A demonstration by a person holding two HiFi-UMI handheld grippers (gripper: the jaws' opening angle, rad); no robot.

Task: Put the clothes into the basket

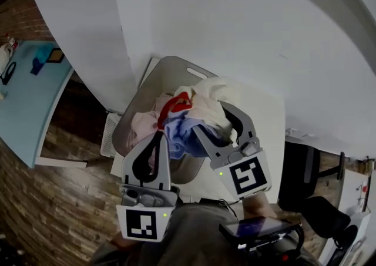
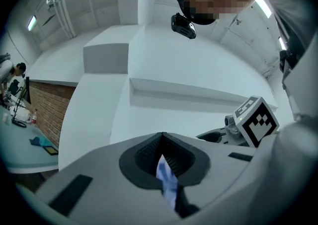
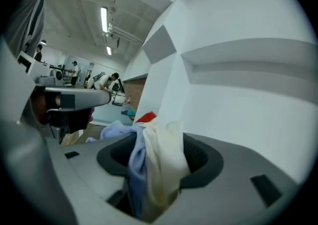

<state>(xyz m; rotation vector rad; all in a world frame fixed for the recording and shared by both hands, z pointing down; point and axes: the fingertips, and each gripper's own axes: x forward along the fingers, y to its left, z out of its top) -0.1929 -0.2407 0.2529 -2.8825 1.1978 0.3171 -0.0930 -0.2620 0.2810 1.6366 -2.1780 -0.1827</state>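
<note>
Over basket [image 1: 176, 66]: clothes [image 1: 197, 97] heaped at its mouth, in red, pink, blue and cream.
Left gripper [image 2: 162, 136]: jaws pressed together, pinching a blue strip [image 2: 167, 182] of the heap.
Right gripper [image 3: 158, 137]: jaws apart, a cream-and-blue wad [image 3: 159, 169] standing between them, apparently loose.
Grippers: side by side at the near rim.
</note>
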